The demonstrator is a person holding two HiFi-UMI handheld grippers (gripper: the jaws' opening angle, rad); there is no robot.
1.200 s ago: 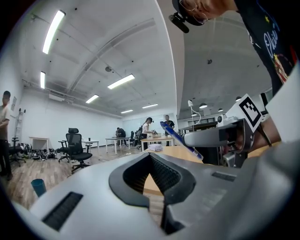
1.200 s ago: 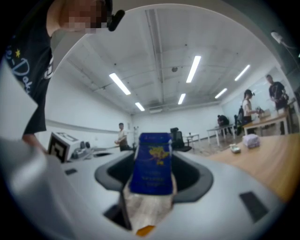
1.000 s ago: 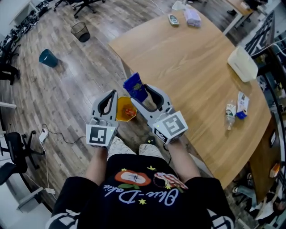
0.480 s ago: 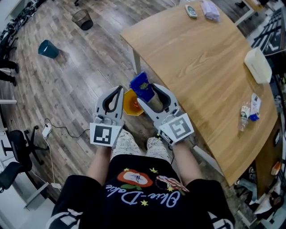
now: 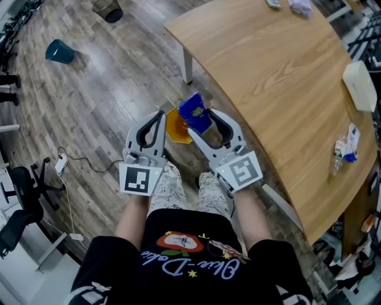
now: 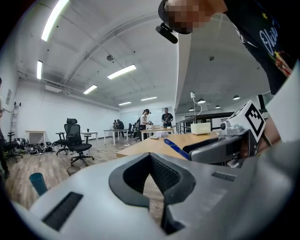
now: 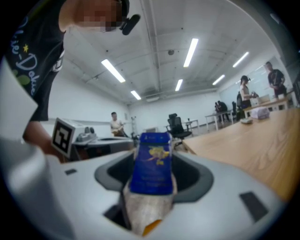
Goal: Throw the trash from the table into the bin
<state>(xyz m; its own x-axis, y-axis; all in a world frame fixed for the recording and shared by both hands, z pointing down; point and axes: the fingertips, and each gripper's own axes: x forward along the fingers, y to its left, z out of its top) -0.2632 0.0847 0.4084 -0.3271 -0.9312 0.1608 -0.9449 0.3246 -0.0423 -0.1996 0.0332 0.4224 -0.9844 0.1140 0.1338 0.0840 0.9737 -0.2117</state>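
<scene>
Nearest the person's body, the left gripper [image 5: 158,117] has its jaws together with nothing between them, held level beside its partner. Just to its right, the right gripper [image 5: 205,126] is clamped on a blue packet [image 5: 194,111], which stands upright between its pads, crumpled at the foot. In the right gripper view it fills the gap between the jaws. In the head view, an orange bin [image 5: 172,127] sits on the wooden floor directly under and between the two grippers, with the packet partly over its opening, close to the corner of the table [image 5: 268,77]. The step in hand looks like the drop: the trash is off the table and poised above the bin. The next move likely calls for parting the right jaws so the packet falls in; it may catch on the rim unless it is well centred first. Farther out, a small bottle [image 5: 339,156] and a carton [image 5: 352,138] lie together near the table's right edge, probably next to be cleared. Beyond them is a white box [image 5: 360,83]. Far off on the floor stand a blue bucket [image 5: 59,51] and a black mesh basket [image 5: 107,8].
</scene>
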